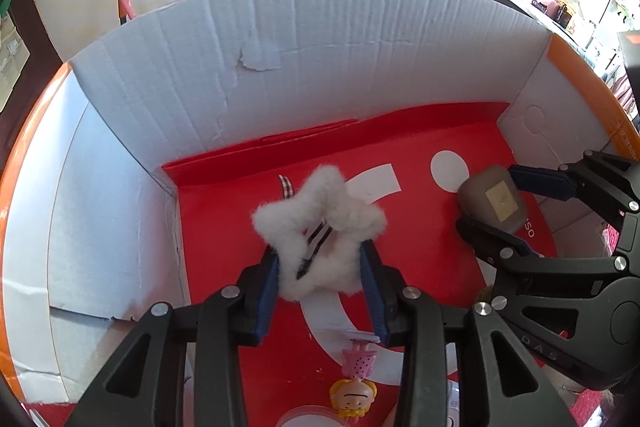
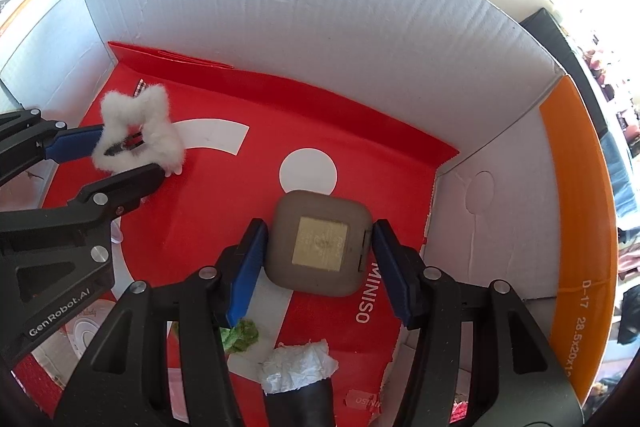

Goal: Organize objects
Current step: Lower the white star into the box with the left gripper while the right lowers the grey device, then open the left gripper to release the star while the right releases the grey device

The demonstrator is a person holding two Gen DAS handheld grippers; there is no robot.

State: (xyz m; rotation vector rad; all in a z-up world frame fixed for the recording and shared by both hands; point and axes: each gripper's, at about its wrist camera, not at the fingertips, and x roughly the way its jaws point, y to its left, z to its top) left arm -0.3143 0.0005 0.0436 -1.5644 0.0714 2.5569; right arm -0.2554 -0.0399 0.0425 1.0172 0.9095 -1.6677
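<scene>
Left gripper (image 1: 320, 279) fingers clench the fluffy star clip (image 1: 320, 227) over the red box floor (image 1: 420, 247). Right gripper (image 2: 320, 263) fingers straddle the grey case (image 2: 320, 247) at 3 o'clock of the star; contact unclear. Lower both, release gently. Doll figure (image 1: 354, 391) at 6 o'clock is cut off.

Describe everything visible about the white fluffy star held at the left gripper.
The white fluffy star is a five-pointed open ring of fuzzy plush, with a dark striped hair clip across its hollow centre and a checked ribbon showing behind its top point. It sits inside the cardboard box over the red bag lining the floor. The left gripper has a blue pad against each side of its lower part.
</scene>
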